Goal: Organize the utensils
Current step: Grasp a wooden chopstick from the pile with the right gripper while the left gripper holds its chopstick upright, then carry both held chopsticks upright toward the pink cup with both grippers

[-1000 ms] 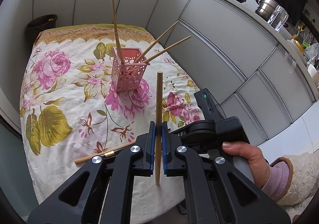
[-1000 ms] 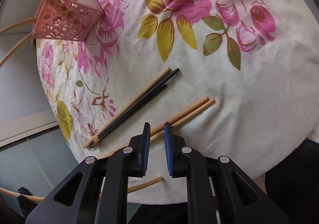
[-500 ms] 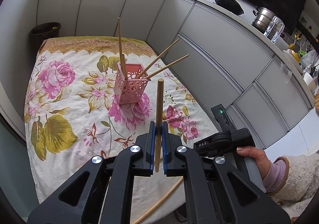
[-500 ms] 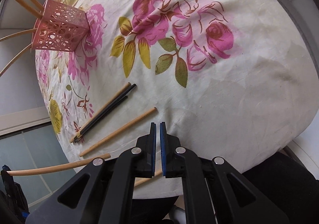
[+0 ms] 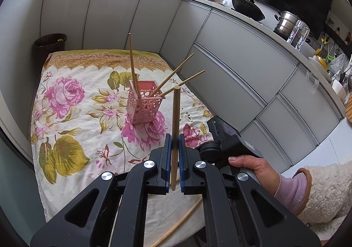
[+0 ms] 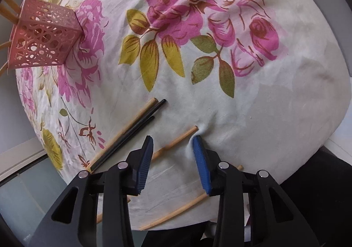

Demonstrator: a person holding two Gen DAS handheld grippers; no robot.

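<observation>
Carry the held chopstick over the pink holder [image 5: 144, 104], which stands ahead of the left tongs [image 5: 173, 154] on the cloth [image 5: 72, 115], tip it down and release inside. Left tongs are clamped on that upright chopstick [image 5: 175, 119]. Right tongs [image 6: 172, 160] are opening, straddling a loose stick [image 6: 176, 143] without pressing it.
</observation>
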